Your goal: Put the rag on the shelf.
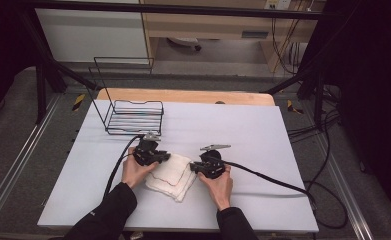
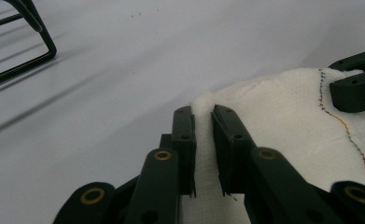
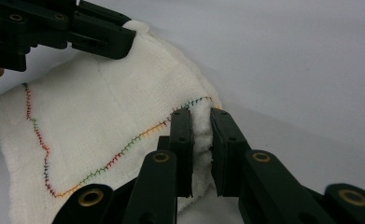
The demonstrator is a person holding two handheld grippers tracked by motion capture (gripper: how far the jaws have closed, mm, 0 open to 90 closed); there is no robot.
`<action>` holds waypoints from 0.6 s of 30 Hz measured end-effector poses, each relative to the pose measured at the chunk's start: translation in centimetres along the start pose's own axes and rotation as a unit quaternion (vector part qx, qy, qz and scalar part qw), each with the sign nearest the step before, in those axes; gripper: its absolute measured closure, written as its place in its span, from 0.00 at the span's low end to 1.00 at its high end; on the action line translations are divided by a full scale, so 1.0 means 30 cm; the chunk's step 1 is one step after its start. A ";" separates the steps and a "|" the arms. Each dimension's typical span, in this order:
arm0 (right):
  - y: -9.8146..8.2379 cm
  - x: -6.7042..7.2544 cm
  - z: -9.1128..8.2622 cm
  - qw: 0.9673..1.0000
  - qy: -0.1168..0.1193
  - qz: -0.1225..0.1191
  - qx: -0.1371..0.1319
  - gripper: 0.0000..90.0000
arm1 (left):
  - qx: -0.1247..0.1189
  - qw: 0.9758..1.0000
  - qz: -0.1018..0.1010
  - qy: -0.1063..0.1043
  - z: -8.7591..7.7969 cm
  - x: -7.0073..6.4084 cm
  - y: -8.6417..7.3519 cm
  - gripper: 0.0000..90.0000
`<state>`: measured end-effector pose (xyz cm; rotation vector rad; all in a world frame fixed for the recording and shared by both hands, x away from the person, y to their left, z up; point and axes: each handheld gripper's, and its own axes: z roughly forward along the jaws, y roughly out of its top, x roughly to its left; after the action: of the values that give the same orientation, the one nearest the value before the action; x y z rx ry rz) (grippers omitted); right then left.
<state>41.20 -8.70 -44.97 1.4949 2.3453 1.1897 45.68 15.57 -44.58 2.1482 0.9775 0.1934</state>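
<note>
Pinching the white cloth at lower centre of the high view, we are clamping its left corner in the left gripper and its right edge in the right gripper.

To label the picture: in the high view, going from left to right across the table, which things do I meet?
Wire rack → left gripper → white cloth → right gripper.
</note>
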 end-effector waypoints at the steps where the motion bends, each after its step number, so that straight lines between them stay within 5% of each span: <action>1: 0.000 0.001 -0.003 1.000 0.000 -0.001 -0.004 0.90 | -0.001 1.000 0.001 0.002 -0.002 0.001 0.001 0.89; 10: 0.012 0.013 -0.043 0.999 0.022 -0.004 -0.034 0.91 | -0.024 1.000 -0.012 -0.006 -0.052 0.008 0.010 0.91; 18: 0.027 0.031 -0.098 0.996 0.046 -0.026 -0.073 0.91 | -0.058 0.998 -0.003 -0.009 -0.128 -0.004 0.023 0.91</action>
<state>39.90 -9.40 -42.13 1.3523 2.2826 1.4111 44.40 17.40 -41.37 2.0379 0.9393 0.2215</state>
